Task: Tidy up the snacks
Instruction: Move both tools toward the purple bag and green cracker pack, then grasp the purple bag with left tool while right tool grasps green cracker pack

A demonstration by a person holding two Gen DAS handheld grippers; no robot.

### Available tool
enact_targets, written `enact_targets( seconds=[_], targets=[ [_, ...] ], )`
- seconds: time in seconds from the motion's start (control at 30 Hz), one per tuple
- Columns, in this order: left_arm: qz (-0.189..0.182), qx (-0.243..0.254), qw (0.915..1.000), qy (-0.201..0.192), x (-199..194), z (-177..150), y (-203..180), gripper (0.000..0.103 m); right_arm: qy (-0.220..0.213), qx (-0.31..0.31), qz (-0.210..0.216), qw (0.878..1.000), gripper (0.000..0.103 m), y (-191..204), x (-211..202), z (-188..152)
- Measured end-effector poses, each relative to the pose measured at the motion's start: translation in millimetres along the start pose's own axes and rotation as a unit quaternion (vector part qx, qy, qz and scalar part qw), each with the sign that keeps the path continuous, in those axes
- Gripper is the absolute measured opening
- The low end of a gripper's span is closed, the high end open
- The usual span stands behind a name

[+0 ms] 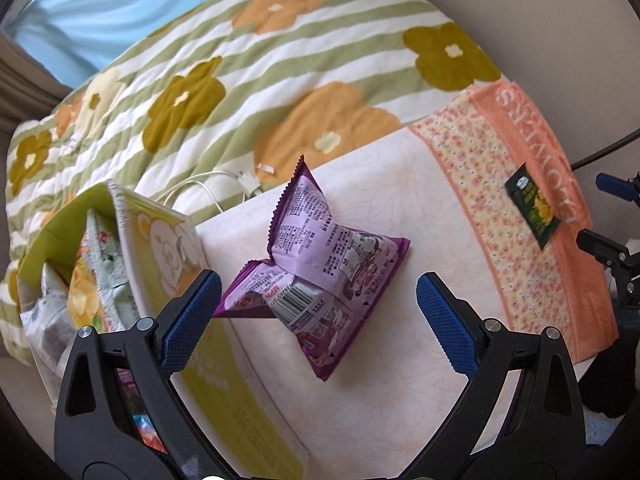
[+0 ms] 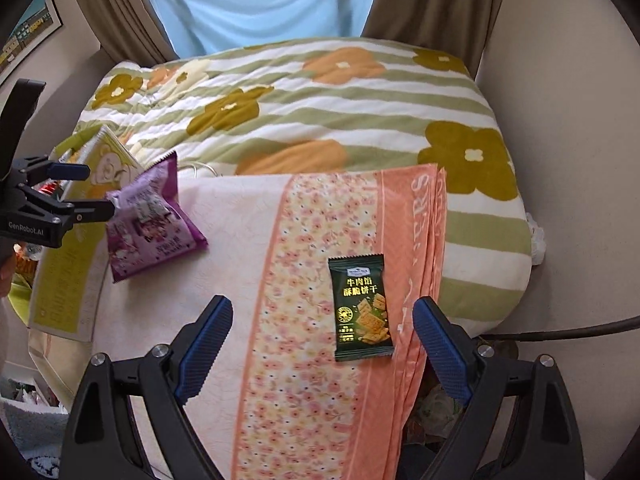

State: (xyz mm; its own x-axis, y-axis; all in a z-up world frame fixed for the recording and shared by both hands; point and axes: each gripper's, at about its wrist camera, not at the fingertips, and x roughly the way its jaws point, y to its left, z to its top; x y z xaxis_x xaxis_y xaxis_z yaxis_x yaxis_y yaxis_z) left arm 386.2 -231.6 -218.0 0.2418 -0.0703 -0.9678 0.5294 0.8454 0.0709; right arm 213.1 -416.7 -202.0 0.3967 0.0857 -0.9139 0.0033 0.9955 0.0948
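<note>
**While unsorted: two snack packets on towel**

Crumpled purple foil snack pouch (image 1: 316, 264), twisted, beside green-and-white cardboard box (image 1: 160, 248); light, crinkly, slippery — best pinched at serrated seam. Flat dark-green cracker sachet (image 2: 360, 308) on peach floral terry towel (image 2: 304, 240); contents likely brittle. Left gripper (image 1: 318, 312) wide open, empty. Right gripper (image 2: 322, 344) likewise.

- I read "GenRobot.AI" on left gripper (image 2: 86, 192) body
- "牛肉馅 酥脆饼干" on green cracker packet (image 2: 362, 308)
- "FLOWERS" on orange towel (image 1: 532, 152)
</note>
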Motion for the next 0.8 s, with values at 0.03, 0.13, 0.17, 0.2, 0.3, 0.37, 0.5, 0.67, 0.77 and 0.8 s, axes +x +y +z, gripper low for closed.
enact_targets(
  seconds=[0.03,0.13,0.17,0.2,0.3,0.37,0.5,0.67,0.77,0.8],
  targets=[
    [0.001,0.005,1.0000,0.008,7,2,0,0.098,0.006,-0.001,0.001,1.000,0.090,-2,6,0],
    [0.001,0.022,0.9994,0.027,24,7,0,0.098,0.023,-0.010,-0.005,1.000,0.090,-5,24,1],
    [0.001,0.026,0.9992,0.032,28,8,0,0.098,0.032,-0.014,-0.007,0.999,0.090,-7,32,1],
    [-0.003,0.030,0.9988,0.039,34,9,0,0.098,0.036,-0.014,-0.009,0.999,0.090,-8,36,1],
    [-0.021,0.034,0.9975,0.058,48,12,0,0.098,0.058,-0.009,-0.002,0.998,0.090,-18,53,1],
    [-0.020,0.038,0.9969,0.066,56,14,-1,0.098,0.068,-0.018,0.004,0.998,0.090,-19,60,4],
    [-0.014,0.048,0.9957,0.078,67,16,-1,0.098,0.090,-0.050,0.000,0.995,0.089,-13,72,10],
    [-0.021,0.047,0.9946,0.090,79,19,5,0.098,0.120,-0.053,-0.006,0.991,0.085,-13,89,17],
    [-0.028,0.042,0.9944,0.093,83,20,8,0.098,0.142,-0.051,-0.019,0.988,0.085,-14,99,20],
    [-0.030,0.042,0.9943,0.094,83,20,8,0.098,0.148,-0.051,-0.021,0.987,0.085,-14,101,20]
  ],
)
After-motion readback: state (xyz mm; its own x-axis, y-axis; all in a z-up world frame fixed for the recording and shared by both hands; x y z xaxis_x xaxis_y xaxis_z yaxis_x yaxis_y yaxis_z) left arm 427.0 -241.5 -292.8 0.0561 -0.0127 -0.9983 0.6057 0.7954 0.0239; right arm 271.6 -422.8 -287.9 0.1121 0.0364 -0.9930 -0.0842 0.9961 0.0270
